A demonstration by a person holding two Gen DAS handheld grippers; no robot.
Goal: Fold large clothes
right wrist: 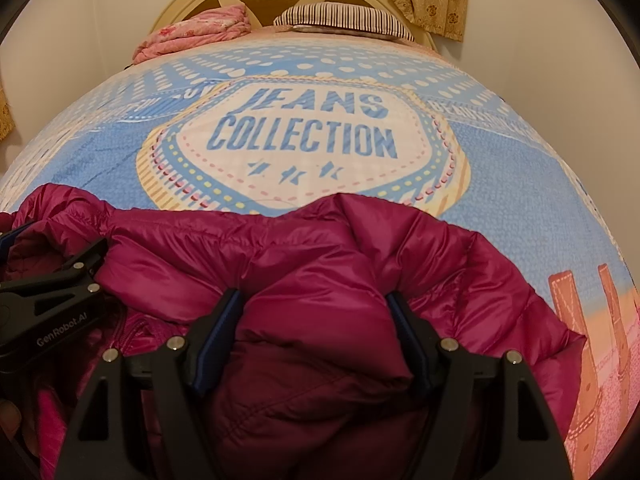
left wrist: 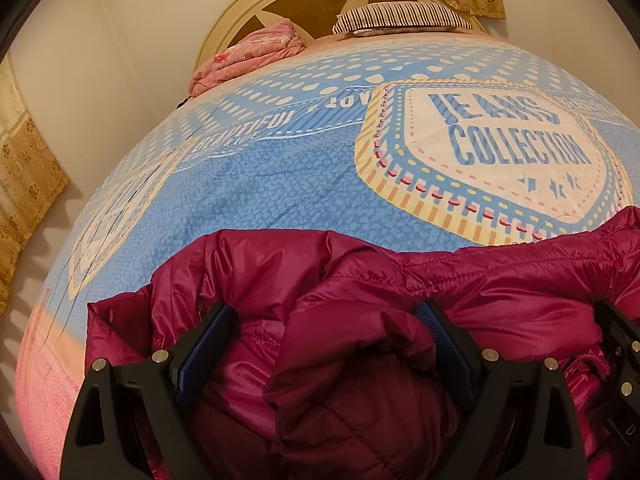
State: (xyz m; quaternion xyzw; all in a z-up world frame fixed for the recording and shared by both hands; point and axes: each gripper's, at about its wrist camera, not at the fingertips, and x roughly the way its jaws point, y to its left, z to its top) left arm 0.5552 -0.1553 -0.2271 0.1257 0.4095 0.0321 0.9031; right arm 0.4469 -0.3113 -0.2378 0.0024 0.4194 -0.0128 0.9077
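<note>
A magenta puffer jacket (left wrist: 360,280) lies bunched at the near end of the bed; it also fills the lower half of the right wrist view (right wrist: 320,264). My left gripper (left wrist: 326,312) has its jaws wide apart with a fold of jacket bulging between them. My right gripper (right wrist: 314,296) likewise straddles a puffy fold, jaws apart. The right gripper's edge shows at the far right of the left wrist view (left wrist: 620,340). The left gripper appears at the left of the right wrist view (right wrist: 60,272).
The bed (right wrist: 500,160) has a blue "Jeans Collection" cover. A striped pillow (left wrist: 400,18) and a pink bundled blanket (left wrist: 248,56) lie by the cream headboard (left wrist: 240,12). Patterned curtains (left wrist: 24,168) hang at the left and at the far right.
</note>
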